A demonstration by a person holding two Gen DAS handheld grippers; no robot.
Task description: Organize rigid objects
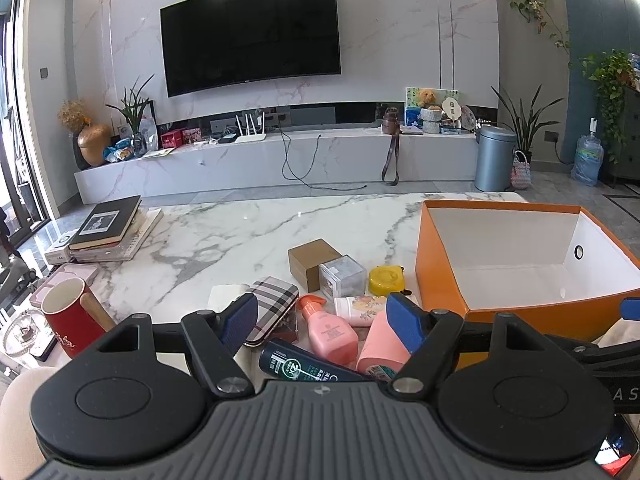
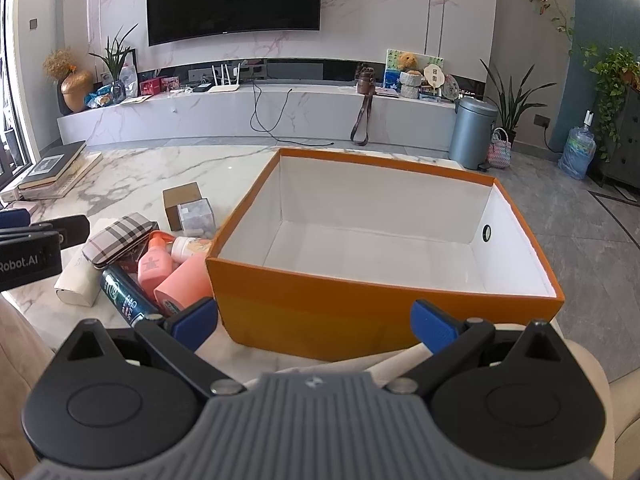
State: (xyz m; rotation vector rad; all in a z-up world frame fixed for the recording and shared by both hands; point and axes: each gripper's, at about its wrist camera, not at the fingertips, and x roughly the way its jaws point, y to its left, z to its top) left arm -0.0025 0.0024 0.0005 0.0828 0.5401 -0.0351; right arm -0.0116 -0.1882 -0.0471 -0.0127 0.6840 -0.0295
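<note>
My left gripper (image 1: 322, 324) hangs open over a pile of small items on the marble table (image 1: 240, 232). Nothing is pressed between its blue pads. Below it lie a pink spray bottle (image 1: 329, 330), a pink cylinder (image 1: 380, 350), a dark green tube (image 1: 298, 366) and a plaid case (image 1: 274, 306). Beyond them sit a cardboard box (image 1: 310, 260), a clear cube (image 1: 343, 278), a yellow round case (image 1: 386, 280) and a small floral bottle (image 1: 356, 309). My right gripper (image 2: 316, 324) is open and empty, facing the front wall of the orange box (image 2: 320, 312), whose white inside holds nothing.
A red mug (image 1: 66, 320) with a wooden handle stands at the left, near a pink flat box (image 1: 66, 280) and a stack of books (image 1: 108, 226). A white carton (image 2: 78, 280) lies under the plaid case (image 2: 120, 236). The orange box (image 1: 440, 280) fills the table's right side.
</note>
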